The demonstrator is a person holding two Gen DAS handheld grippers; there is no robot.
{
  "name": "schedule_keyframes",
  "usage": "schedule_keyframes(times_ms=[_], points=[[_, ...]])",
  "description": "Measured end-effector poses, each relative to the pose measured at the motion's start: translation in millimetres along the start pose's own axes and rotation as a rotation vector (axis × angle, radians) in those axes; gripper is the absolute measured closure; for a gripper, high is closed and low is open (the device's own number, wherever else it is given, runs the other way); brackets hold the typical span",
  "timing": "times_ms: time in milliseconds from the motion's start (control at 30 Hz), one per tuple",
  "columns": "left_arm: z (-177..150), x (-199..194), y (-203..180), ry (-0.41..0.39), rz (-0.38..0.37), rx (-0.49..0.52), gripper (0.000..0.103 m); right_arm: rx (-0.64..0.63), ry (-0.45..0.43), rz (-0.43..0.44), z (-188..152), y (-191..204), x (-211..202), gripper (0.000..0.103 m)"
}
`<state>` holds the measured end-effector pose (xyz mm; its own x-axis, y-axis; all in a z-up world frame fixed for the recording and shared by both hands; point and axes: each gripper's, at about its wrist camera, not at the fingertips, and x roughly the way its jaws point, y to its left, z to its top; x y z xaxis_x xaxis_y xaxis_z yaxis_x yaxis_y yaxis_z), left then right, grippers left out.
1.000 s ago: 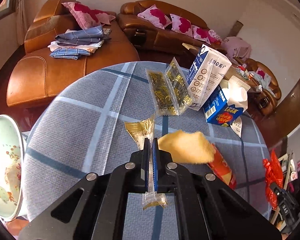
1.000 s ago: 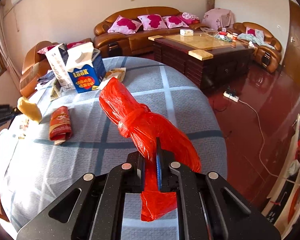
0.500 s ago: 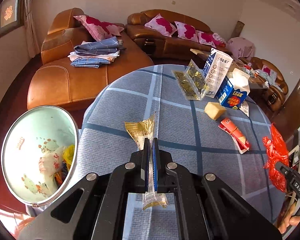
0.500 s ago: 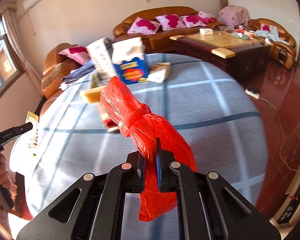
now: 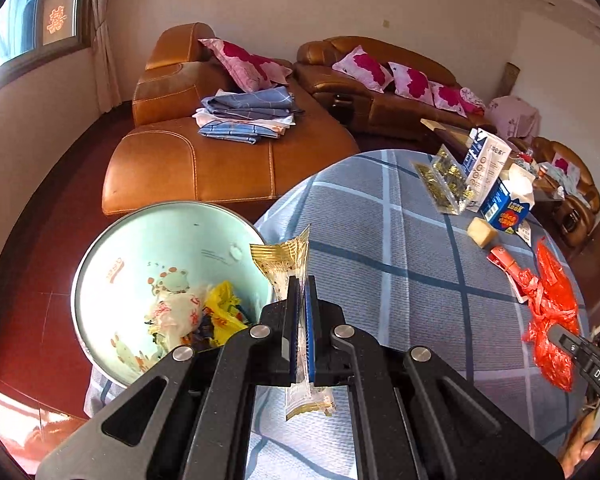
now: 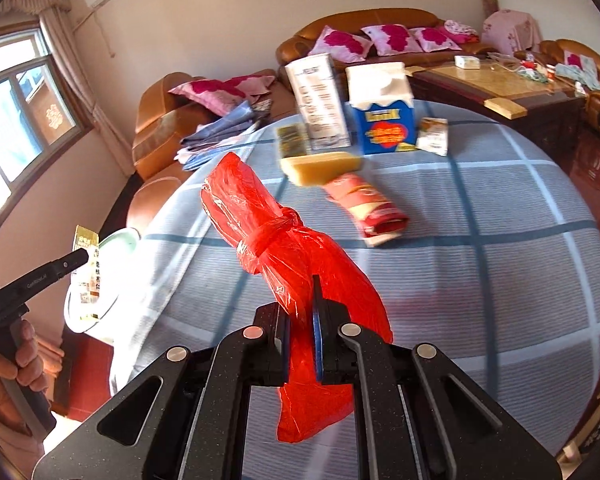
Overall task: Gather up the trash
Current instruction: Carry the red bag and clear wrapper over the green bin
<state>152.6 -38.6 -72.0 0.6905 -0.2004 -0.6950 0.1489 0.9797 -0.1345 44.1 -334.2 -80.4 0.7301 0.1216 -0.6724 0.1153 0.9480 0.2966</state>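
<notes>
Left claw [image 5: 300, 320] clamped on a gold-printed clear wrapper [image 5: 283, 258], now carried off the tabletop [image 5: 400, 248] edge toward the pale green bin [image 5: 112, 264], which has swung into near view beside it. Right claw [image 6: 300, 328] pinched on a knotted red plastic bag [image 6: 268, 232], also drawn closer to the bin side. Likely drop coming next for both. Wrapper crinkled, thin, top edge serrated, hanging just beside the rim. Sponge [image 6: 320, 166], red packet [image 6: 370, 208] and cartons [image 6: 382, 114] left on the cloth.
</notes>
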Motion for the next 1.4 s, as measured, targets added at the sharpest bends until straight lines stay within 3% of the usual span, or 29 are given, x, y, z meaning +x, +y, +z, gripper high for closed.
schedule_keyframes(times_ms=[700,1067,1400], points=[[-0.6,-16.0,86.4,-0.029,0.119,-0.080,0.101,-0.110,0.053,0.164,3.9,120.3,40.1,0.094],[3.4,-11.9,112.6,-0.031,0.138,-0.106,0.101,-0.163,0.086,0.258,8.7,184.5,65.0,0.094],[15.0,-4.0,131.4,-0.035,0.142,-0.151,0.101,-0.152,0.126,0.296,14.5,211.5,93.8,0.094]])
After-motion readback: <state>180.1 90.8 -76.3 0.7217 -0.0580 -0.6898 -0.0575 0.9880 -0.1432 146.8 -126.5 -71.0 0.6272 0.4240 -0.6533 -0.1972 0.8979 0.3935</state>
